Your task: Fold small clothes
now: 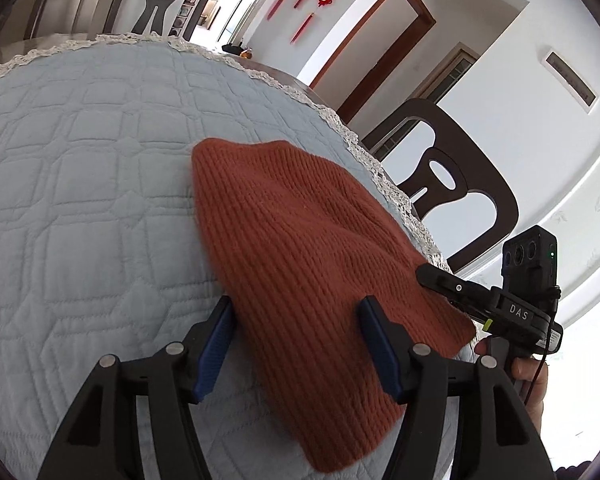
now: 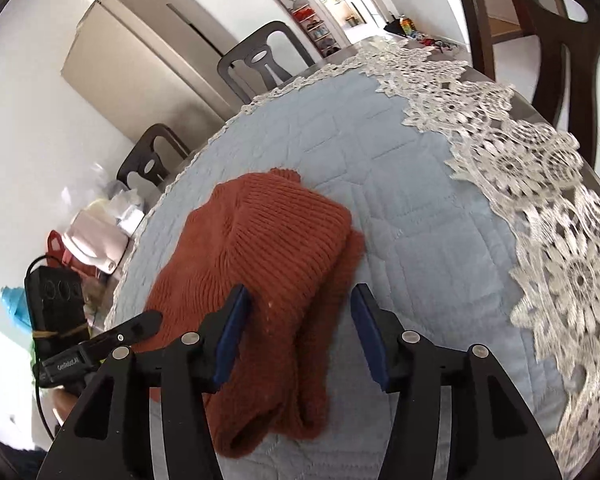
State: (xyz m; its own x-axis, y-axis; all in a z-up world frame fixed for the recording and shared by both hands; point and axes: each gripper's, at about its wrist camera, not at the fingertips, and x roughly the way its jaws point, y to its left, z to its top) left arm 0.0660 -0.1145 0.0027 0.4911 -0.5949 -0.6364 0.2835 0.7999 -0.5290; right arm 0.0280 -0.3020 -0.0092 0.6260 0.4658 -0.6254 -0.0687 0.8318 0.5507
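Observation:
A rust-orange knitted garment (image 1: 300, 240) lies flat on the light blue quilted table cover (image 1: 80, 200). My left gripper (image 1: 296, 304) is open over its near left edge, with knit between the blue pads (image 1: 216, 344) but not pinched. In the right wrist view the same knit (image 2: 268, 248) looks folded and bunched. My right gripper (image 2: 300, 292) is open over its near end, and the fabric runs between the pads untouched. A finger (image 1: 440, 280) of the right gripper rests at the garment's right edge. A left gripper finger (image 2: 140, 326) shows at the knit's left side.
White lace (image 2: 540, 200) trims the cover along the table's right edge. Dark wooden chairs (image 1: 452, 188) stand around the table, one of them (image 2: 156, 156) near a pile of bags (image 2: 96, 240). A fridge (image 2: 148, 52) stands behind. A hand (image 1: 528, 372) holds the right gripper's handle.

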